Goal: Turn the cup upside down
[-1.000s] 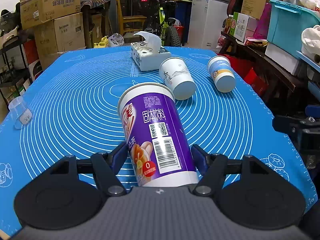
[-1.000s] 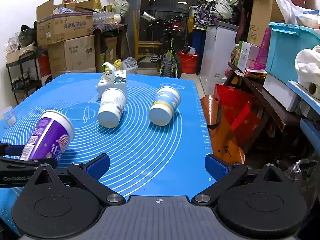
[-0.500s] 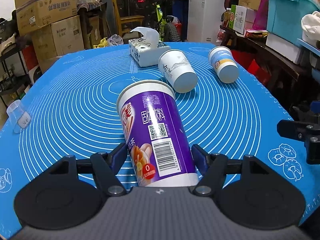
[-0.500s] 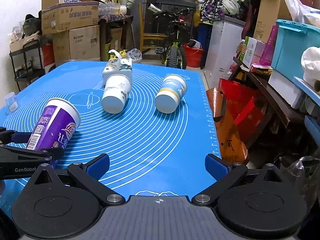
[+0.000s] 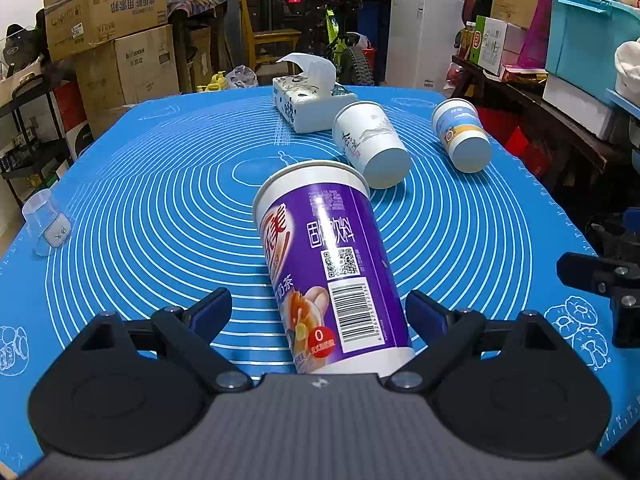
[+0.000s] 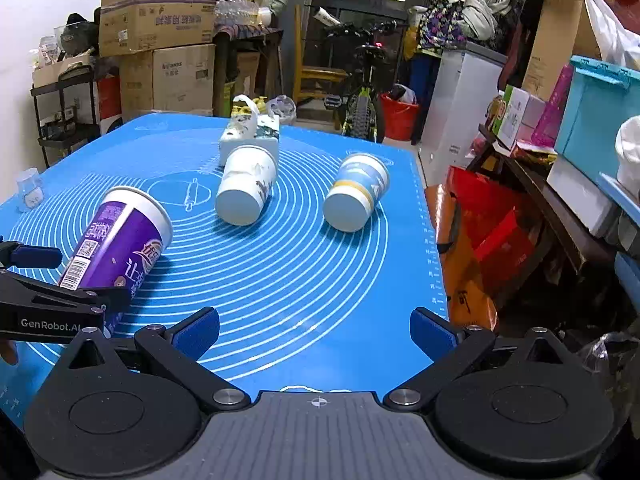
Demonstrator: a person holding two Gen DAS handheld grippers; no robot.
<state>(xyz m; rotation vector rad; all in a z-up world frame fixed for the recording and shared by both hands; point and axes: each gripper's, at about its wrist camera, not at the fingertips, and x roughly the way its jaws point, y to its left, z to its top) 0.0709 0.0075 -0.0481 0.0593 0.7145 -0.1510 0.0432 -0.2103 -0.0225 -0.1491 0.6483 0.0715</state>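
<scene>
A tall purple cup (image 5: 332, 264) with a barcode lies tilted on the blue mat (image 5: 160, 200), rim pointing away from me. My left gripper (image 5: 320, 314) is open around its base, with a gap on the left side. The cup also shows in the right wrist view (image 6: 116, 248), at the left, with the left gripper (image 6: 48, 280) at its base. My right gripper (image 6: 316, 332) is open and empty above the mat's near right edge.
A white cup (image 5: 370, 146) and a blue-and-yellow cup (image 5: 462, 140) lie on their sides further back. A tissue box (image 5: 308, 100) stands behind them. A small clear cup (image 5: 46, 226) sits at the mat's left edge. Boxes, a bicycle and shelves surround the table.
My left gripper's fingers have opened and no longer press on the purple cup, which rests lower on the mat. The right gripper has shifted slightly and stays open.
</scene>
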